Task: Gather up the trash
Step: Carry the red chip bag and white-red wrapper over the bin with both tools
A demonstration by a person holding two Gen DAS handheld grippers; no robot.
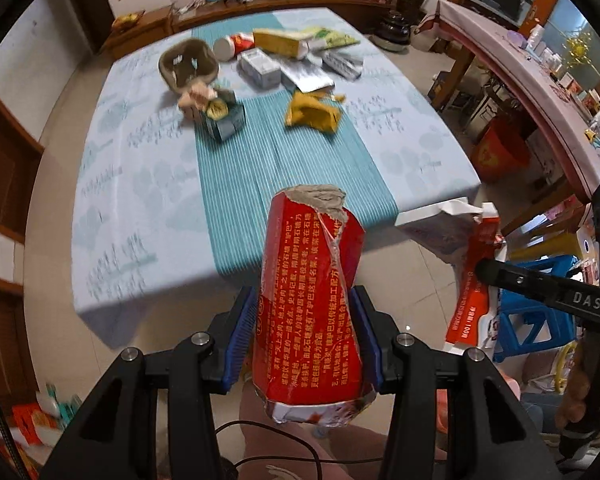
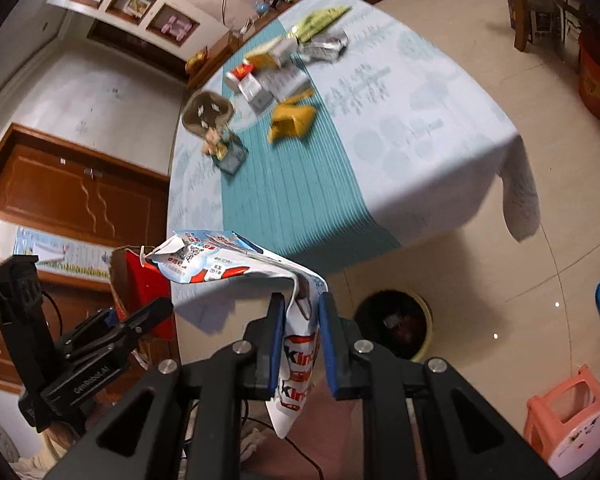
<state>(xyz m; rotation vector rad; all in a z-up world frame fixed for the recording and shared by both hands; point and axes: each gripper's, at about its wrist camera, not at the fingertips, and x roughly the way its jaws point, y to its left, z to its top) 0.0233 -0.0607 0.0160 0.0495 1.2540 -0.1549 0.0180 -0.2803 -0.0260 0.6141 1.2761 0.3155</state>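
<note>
Trash fills both grippers above the tiled floor, just short of the bench. Nearest the lens, the left gripper [image 1: 304,312] points steeply down, its jaws clenched on a torn red carton [image 1: 310,296] printed with yellow text; the blue pads [image 1: 238,336] press on both of its sides, and the ragged grey end sticks out ahead. To its right, the right gripper [image 2: 300,312] tilts down at a gentler slant, its jaws pinched on a white and red Kinder wrapper [image 2: 296,364], which hangs below the pads and folds up and over to the left. A hand [image 1: 588,392] grips that tool's handle at the edge of the left wrist view.

Beyond the wrapper a round bin [image 2: 396,326] with a dark inside stands on the floor, near a pink stool [image 2: 572,416].

Farther off, the bench [image 1: 140,208] wears a pale blue cloth with a teal striped runner. More trash still lies on it: a yellow packet [image 1: 314,114], a small teal box [image 1: 224,120], a brown paper bowl [image 1: 188,64], silver boxes [image 1: 260,68] and a green pouch [image 1: 332,38], blurred.
</note>
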